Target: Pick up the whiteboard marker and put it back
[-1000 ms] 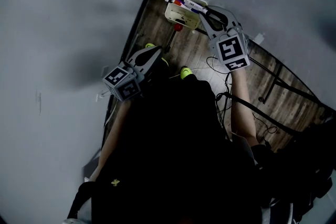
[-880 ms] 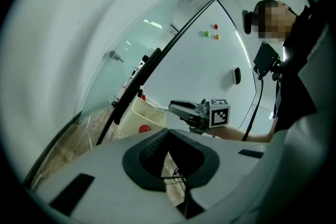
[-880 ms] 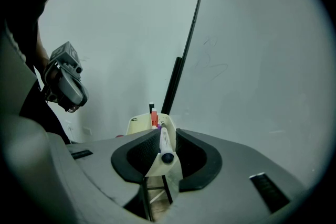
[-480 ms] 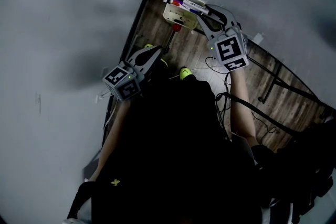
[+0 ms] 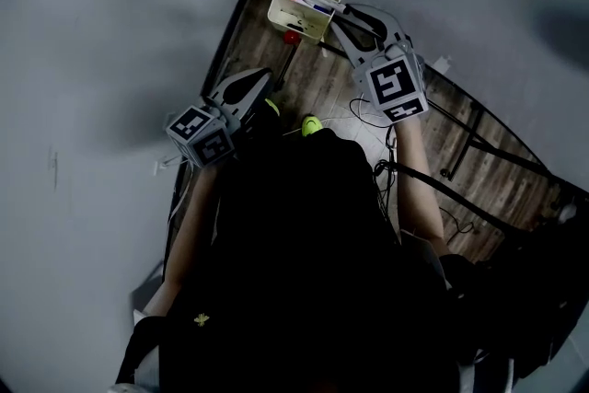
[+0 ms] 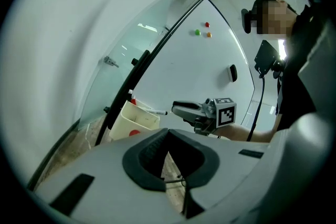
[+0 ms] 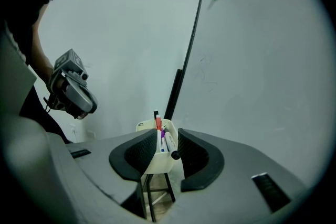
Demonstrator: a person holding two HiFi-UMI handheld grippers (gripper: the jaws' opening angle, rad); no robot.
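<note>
Since the marker (image 7: 169,143) sits in the bin (image 7: 157,164), my right claw (image 7: 167,134) is released and empty, my left claw (image 6: 168,132) clenched; task looks done.

Head view was dim, the person's dark top (image 5: 304,290) nearly black, soft shadows blotched the wall (image 5: 101,41), gripper views were brighter and evenly lit, fisheye bending and black vignette ringed their edges, left gripper (image 6: 169,134) looked soft up close.

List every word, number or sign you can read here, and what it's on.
Nothing legible anywhere.
Whiteboard markers in tray: print too small to read.
Right hand-held gripper cube, left hand-held gripper cube: square patterns, no words.
Yellow shirt emblem: too small.
</note>
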